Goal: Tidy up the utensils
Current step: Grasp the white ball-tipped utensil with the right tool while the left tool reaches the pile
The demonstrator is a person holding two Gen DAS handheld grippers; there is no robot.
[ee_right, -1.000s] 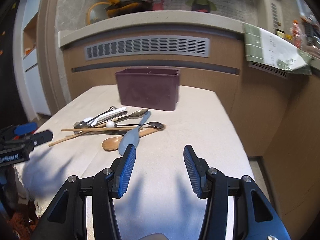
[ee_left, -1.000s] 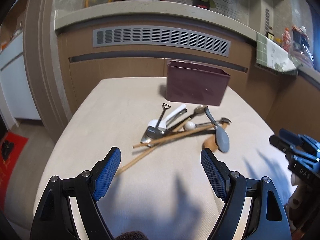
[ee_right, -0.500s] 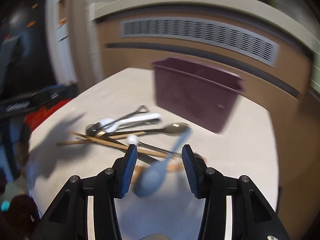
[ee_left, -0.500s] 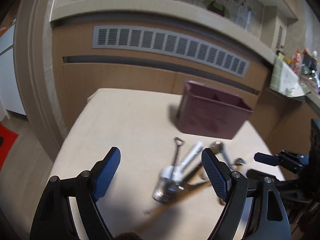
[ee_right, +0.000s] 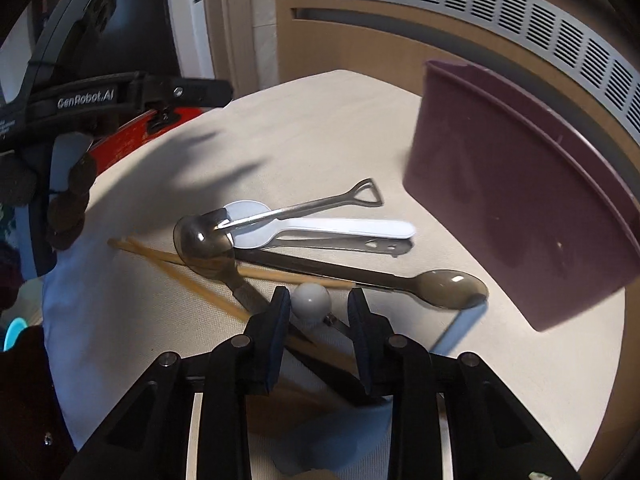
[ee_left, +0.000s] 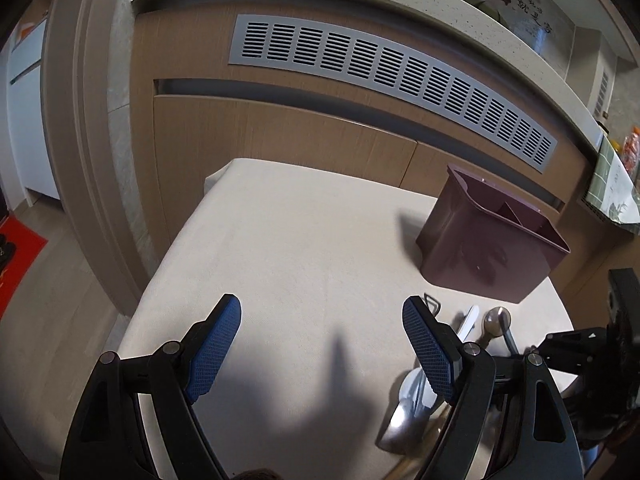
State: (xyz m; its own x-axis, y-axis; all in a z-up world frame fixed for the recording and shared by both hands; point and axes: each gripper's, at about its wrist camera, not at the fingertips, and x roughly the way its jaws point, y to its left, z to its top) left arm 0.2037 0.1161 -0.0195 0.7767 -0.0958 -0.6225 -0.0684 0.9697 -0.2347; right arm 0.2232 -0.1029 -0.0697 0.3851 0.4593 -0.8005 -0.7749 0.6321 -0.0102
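A pile of utensils lies on the cream-covered table [ee_left: 300,240]: a white plastic spoon [ee_right: 344,228], a metal spoon with a shovel-shaped handle [ee_right: 304,208], wooden chopsticks [ee_right: 168,258], a dark spoon [ee_right: 448,282] and a blue-grey spoon handle [ee_right: 460,324]. My right gripper [ee_right: 318,306] is low over the pile. Its jaws are closing around a white ball-ended utensil [ee_right: 311,303], with a gap still showing on the right side. A maroon divided bin [ee_right: 520,200] stands just behind the pile. My left gripper [ee_left: 322,340] is open over bare cloth, with the pile [ee_left: 472,332] beside its right finger.
A wooden counter front with a grey vent grille [ee_left: 392,76] rises right behind the table. The table's left edge drops to the floor, where a red mat [ee_left: 20,252] lies. The left gripper's body [ee_right: 120,96] sits at the left of the right wrist view.
Both grippers moved in toward the pile. The right one rolled, dipped and narrowed its jaws around the white ball. The left one shifted so the pile now sits at its lower right.
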